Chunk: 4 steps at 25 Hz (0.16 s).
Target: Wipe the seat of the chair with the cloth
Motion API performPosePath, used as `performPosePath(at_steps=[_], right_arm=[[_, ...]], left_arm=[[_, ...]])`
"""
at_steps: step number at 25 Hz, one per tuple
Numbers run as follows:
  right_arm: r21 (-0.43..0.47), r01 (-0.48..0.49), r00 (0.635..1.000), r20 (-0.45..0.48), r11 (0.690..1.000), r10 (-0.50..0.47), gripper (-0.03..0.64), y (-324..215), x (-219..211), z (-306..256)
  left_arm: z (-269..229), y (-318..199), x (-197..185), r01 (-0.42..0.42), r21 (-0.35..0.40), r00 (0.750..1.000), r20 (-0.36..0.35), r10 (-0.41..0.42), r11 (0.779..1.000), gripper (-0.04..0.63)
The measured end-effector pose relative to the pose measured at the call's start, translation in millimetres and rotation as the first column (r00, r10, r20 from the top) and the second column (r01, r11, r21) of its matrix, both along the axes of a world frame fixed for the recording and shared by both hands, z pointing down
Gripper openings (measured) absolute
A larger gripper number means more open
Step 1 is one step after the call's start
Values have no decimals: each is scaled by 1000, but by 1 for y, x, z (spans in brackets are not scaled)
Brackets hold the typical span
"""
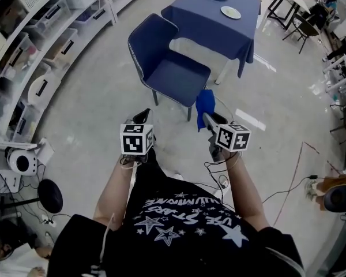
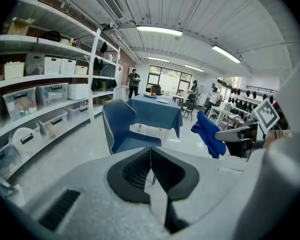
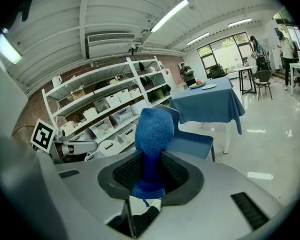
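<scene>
A dark blue chair [image 1: 164, 62] stands on the floor ahead of me, its seat [image 1: 179, 77] bare; it also shows in the left gripper view [image 2: 121, 129] and behind the cloth in the right gripper view [image 3: 192, 143]. My right gripper [image 1: 206, 120] is shut on a blue cloth [image 1: 205, 105], which bunches up from its jaws [image 3: 152, 144] and hangs just short of the seat's near corner. The cloth [image 2: 208, 134] is seen off to the right from the left gripper. My left gripper [image 1: 142, 118] is held level beside the right one, jaws shut with nothing between them.
A table with a blue tablecloth [image 1: 216, 22] stands just behind the chair, carrying two plates [image 1: 230, 12]. White shelving with storage bins [image 1: 40, 51] runs along the left. More tables and chairs [image 1: 303, 16] stand far right, and cables [image 1: 288, 189] trail over the floor.
</scene>
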State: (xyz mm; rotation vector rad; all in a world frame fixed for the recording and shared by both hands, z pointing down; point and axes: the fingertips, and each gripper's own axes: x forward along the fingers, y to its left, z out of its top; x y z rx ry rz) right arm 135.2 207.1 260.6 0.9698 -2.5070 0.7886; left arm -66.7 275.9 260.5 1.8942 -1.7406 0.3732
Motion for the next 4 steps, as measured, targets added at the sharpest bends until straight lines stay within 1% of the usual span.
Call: performPosePath(at_steps=[4], right_arm=[[20,40,999,-24,999,-40,101,38,22,24]], left_arm=[[22,41,29,29,13,1000,-7,-29,1000,20]])
